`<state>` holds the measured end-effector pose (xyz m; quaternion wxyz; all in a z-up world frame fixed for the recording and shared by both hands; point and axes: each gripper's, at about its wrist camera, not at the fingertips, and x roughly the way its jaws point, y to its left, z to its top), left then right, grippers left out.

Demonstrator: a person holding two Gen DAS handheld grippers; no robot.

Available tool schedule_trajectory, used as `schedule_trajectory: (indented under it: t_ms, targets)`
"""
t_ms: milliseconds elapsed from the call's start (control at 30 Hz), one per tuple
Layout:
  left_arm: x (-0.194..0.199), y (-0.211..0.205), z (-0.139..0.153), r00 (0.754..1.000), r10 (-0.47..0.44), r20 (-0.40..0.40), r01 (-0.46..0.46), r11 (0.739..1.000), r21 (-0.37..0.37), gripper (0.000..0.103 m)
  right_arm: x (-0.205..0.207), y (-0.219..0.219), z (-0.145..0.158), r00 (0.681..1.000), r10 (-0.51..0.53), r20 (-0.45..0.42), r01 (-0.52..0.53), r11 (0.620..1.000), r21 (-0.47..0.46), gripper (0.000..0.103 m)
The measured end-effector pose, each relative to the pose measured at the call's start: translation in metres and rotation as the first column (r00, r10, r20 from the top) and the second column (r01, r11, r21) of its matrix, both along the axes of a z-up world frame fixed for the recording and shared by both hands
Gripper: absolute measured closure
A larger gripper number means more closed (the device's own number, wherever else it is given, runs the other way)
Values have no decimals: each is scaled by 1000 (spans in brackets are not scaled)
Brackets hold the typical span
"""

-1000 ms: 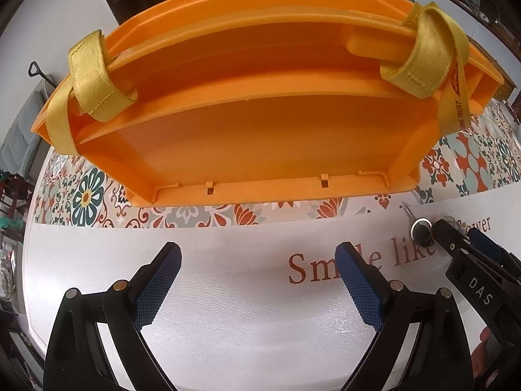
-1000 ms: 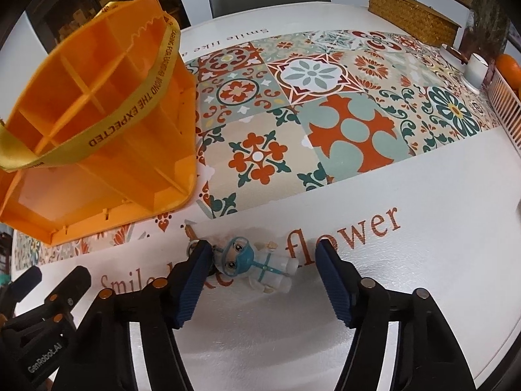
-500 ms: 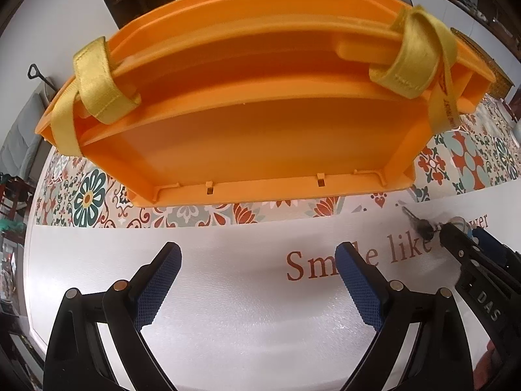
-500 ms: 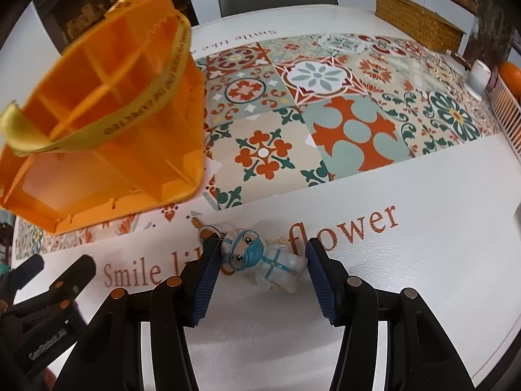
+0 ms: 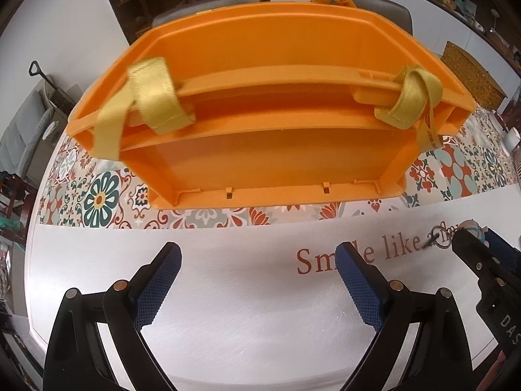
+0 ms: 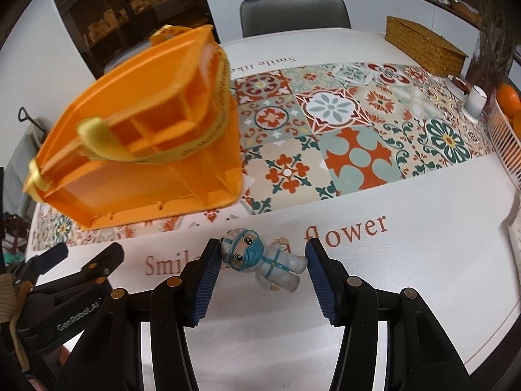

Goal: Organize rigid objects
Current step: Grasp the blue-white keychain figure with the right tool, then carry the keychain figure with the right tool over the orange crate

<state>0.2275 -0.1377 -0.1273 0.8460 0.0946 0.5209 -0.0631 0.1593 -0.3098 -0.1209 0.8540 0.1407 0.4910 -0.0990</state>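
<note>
A small toy figure (image 6: 263,260) in a white suit with a blue mask and a keyring (image 5: 439,238) hangs just above the white table. My right gripper (image 6: 260,244) is shut on it, with one pad on its head and the other on its arm. Beyond it an orange compartment box (image 6: 140,169) with yellow straps stands on the patterned runner; the left wrist view shows its long side (image 5: 276,130). My left gripper (image 5: 259,251) is open and holds nothing, above bare table in front of the box. It also shows at the lower left (image 6: 65,277) of the right wrist view.
A patterned tile runner (image 6: 342,130) crosses the table's middle. A wicker box (image 6: 423,49), a white cup (image 6: 475,104) and a basket of oranges (image 6: 508,104) sit at the far right. A grey chair (image 6: 293,13) stands behind the table.
The right jaws closed in on the toy figure and gripped it, then rose with it off the table. The left gripper stayed open and lifted slightly.
</note>
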Motion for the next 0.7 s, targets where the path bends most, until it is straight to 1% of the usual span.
schedule_trajectory:
  t_ms: [233, 333, 567, 633, 700]
  targets:
    - [-2, 13, 12, 1000, 6, 4, -5, 1000, -20, 6, -5, 18, 23, 998, 52, 35, -52, 999, 9, 49]
    - [-4, 21, 21, 1000, 13, 21, -13, 1000, -19, 6, -6, 25, 31, 996, 69, 49, -70, 998, 9, 49]
    - [-8, 39, 47, 997, 38, 68, -35, 998, -44, 6, -4, 40, 52, 991, 101, 88, -102, 995, 3, 49]
    - [-8, 42, 53, 996, 41, 83, -37, 998, -51, 0, -3, 44, 57, 989, 113, 98, -113, 994, 0, 49]
    - [-8, 46, 59, 994, 45, 96, -38, 997, -67, 0, -2, 49, 62, 987, 124, 104, -125, 992, 3, 49]
